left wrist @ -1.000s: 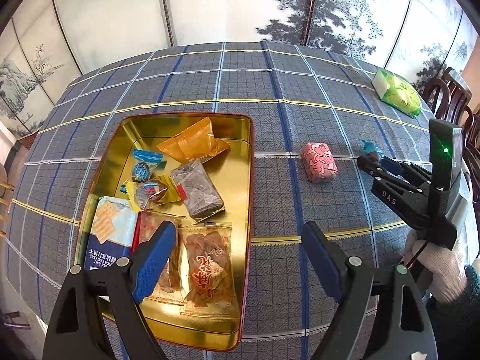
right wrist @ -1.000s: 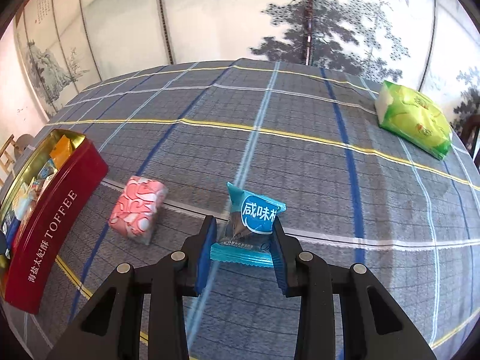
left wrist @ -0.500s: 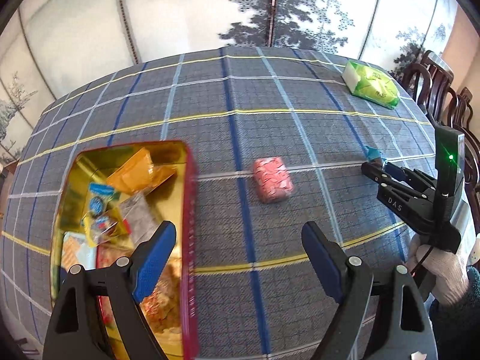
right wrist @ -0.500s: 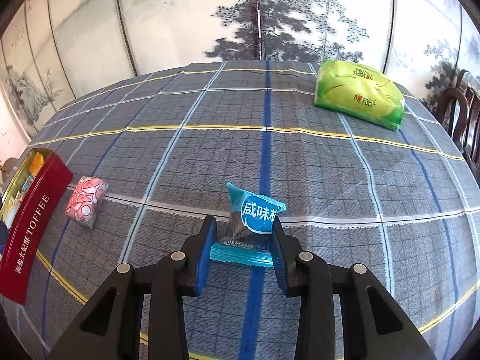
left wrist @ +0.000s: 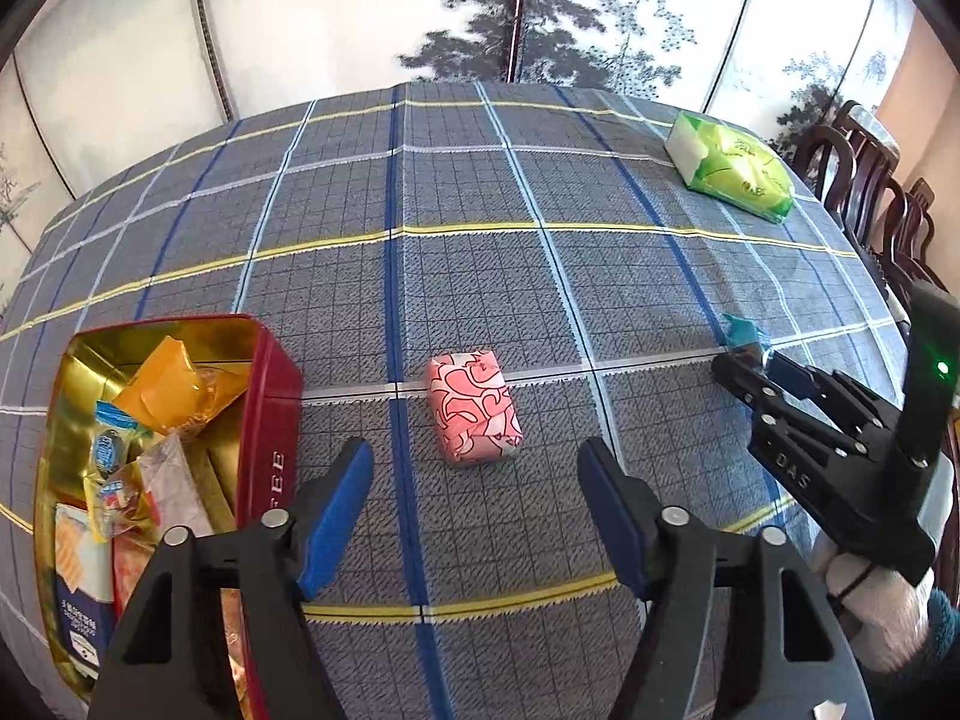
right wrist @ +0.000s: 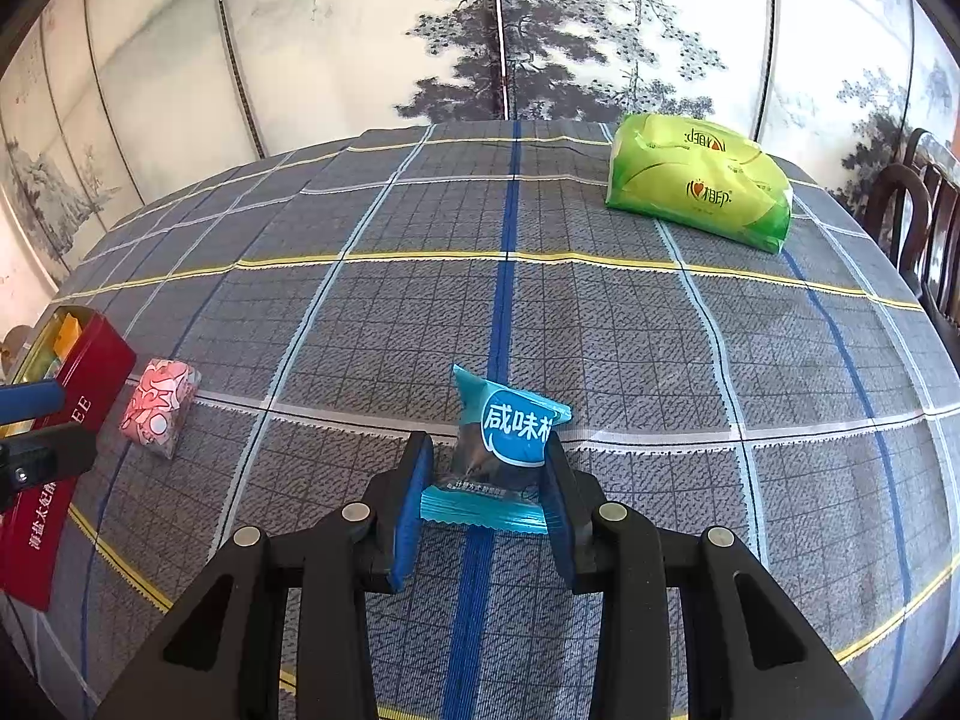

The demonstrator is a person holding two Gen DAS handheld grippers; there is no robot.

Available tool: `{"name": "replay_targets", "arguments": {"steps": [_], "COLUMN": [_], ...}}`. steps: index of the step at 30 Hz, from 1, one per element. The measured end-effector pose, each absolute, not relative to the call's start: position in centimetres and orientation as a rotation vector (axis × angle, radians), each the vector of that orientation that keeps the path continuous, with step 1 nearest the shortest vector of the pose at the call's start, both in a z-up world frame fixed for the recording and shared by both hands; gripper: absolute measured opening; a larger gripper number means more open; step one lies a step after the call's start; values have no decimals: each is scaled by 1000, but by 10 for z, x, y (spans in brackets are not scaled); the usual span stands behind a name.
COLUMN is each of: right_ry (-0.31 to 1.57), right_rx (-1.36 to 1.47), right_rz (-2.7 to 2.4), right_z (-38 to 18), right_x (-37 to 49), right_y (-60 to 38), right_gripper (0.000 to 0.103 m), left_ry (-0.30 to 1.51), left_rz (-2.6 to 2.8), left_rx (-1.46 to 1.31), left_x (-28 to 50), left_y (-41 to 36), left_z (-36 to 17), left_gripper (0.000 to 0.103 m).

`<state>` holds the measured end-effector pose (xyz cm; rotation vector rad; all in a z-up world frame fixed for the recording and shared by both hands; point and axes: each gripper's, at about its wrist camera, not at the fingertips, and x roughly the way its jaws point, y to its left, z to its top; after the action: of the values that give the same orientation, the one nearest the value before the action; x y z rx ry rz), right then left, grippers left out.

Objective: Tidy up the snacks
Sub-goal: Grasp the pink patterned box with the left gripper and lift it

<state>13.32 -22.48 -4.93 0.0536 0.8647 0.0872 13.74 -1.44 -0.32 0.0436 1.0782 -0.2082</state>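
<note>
My tin [left wrist: 264,396] holds most snacks; right gripper [right wrist: 486,504] clamps the blue packet [right wrist: 510,438], left gripper [left wrist: 474,504] jaws closing, nothing gripped, toward the pink packet [left wrist: 474,414] on the bench [left wrist: 540,276].

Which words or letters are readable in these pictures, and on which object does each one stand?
"咸味": blue snack packet, last character hidden.
"心相印": green pack.
"EE": red tin, start hidden; Chinese on its side too blurred.
"DAS": right gripper.
Packets inside the tin: too small.

Moved left claw [left wrist: 474,510] off the tin [left wrist: 264,396] to just short of the pink packet [left wrist: 474,414], jaws closing, nothing between them
</note>
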Motion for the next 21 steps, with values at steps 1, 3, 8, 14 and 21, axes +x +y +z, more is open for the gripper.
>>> {"name": "replay_targets", "arguments": {"steps": [1, 3, 8, 14, 21], "right_ry": [865, 865, 864, 864, 865], "right_rx": [56, 56, 67, 70, 65], "right_rz": [88, 88, 94, 96, 93], "right_z": [-49, -49, -50, -50, -50], "right_x": [133, 133, 133, 133, 133], "right_y": [-225, -225, -226, -227, -227], "right_gripper": [37, 37, 37, 37, 37], "left_ry": [1086, 1103, 1132, 1177, 1157], "left_rz": [-208, -194, -166, -153, -144], "left_rx": [40, 40, 59, 50, 91], "left_x": [141, 148, 164, 178, 179], "left_y": [-15, -17, -22, -25, -33], "left_z": [-6, -11, -25, -40, -42], "left_gripper": [63, 60, 55, 50, 37]}}
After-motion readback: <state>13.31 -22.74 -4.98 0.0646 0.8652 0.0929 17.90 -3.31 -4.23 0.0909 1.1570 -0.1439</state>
